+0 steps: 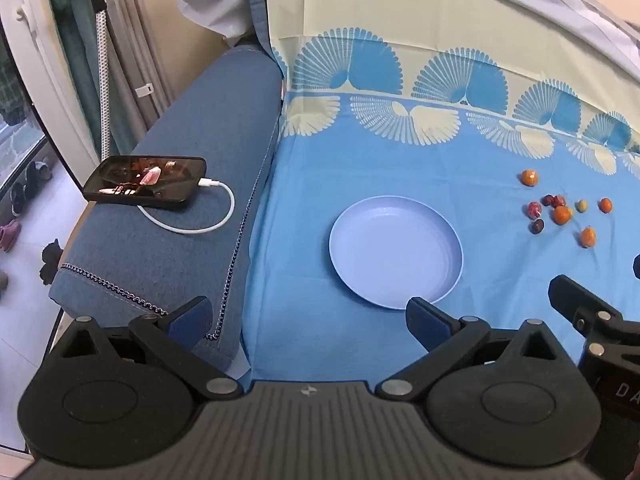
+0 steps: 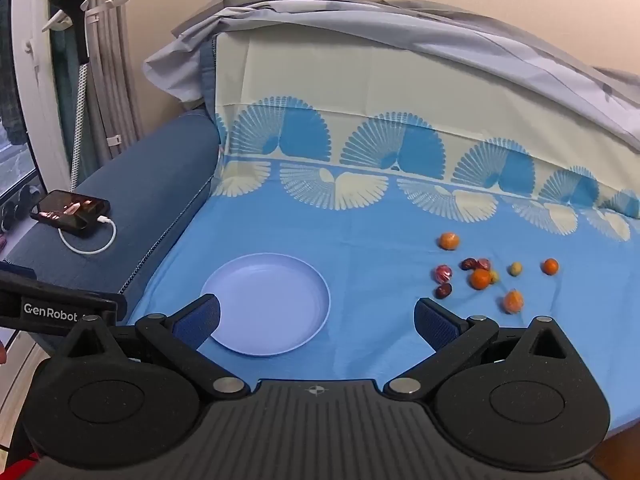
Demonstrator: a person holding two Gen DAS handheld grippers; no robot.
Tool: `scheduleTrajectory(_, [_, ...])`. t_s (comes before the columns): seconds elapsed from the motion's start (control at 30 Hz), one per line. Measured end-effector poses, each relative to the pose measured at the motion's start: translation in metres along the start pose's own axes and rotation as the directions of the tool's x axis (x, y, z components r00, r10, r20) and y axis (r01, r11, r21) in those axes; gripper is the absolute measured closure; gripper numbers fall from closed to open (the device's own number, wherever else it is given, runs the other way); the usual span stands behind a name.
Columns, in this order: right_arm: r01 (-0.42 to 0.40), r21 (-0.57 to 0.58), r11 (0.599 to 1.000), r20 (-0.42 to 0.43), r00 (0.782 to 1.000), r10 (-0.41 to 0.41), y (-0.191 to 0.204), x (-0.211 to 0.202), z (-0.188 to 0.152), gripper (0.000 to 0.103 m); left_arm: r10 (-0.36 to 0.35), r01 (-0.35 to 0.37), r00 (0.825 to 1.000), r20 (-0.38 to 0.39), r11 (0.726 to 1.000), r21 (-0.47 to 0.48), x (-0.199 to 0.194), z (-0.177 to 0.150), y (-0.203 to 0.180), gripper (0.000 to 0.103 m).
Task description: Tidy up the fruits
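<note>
Both sets of my fingers stand apart, gripping nothing: left gripper (image 1: 308, 316), right gripper (image 2: 316, 318). Only the right wrist view shows the "GenRobot" lettering on the left gripper's body. The plate (image 2: 280, 340) holds nothing. Fruits (image 2: 480, 278) lie scattered on the bed sheet (image 2: 380, 240), right of the plate.

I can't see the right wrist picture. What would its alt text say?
An open right gripper hovers over a blue sheet, above an empty pale blue plate with small scattered fruits to its right. A charging phone lies on the sofa arm at left.
</note>
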State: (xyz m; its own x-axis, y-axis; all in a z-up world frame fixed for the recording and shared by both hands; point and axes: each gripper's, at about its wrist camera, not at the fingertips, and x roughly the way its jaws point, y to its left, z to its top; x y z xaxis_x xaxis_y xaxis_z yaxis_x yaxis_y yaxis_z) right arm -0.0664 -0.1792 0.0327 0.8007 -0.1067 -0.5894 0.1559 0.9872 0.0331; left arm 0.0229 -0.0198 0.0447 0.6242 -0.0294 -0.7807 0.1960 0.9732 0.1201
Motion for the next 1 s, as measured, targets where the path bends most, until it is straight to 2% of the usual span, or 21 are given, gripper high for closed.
scheduleTrajectory(0.13, [-0.006, -0.012, 1.000, -0.002, 1.000, 0.006, -0.006, 0.005, 0.006, 0.000, -0.001, 0.001, 1.000, -0.007, 1.000, 0.001, 0.002, -0.001, -0.002, 0.000])
scheduleTrajectory(0.37, [-0.014, -0.016, 1.000, -0.008, 1.000, 0.013, 0.009, 0.002, -0.002, 0.000, 0.000, 0.000, 1.000, -0.013, 1.000, 0.004, 0.004, -0.002, -0.002, 0.000])
scheduleTrajectory(0.43, [-0.022, -0.016, 1.000, -0.025, 0.999, 0.022, -0.004, 0.005, 0.002, 0.000, -0.001, 0.001, 1.000, -0.013, 1.000, 0.005, 0.004, -0.003, -0.002, 0.000])
scheduleTrajectory(0.8, [-0.023, -0.007, 1.000, -0.018, 1.000, 0.023, 0.003, 0.005, -0.006, 0.000, -0.001, 0.001, 1.000, -0.022, 1.000, 0.013, 0.007, -0.008, -0.004, 0.000])
scheduleTrajectory(1.0, [-0.017, -0.016, 1.000, -0.060, 0.998, 0.016, 0.003, 0.009, -0.004, 0.000, 0.002, -0.001, 1.000, -0.026, 1.000, 0.015, 0.008, -0.007, -0.004, 0.000])
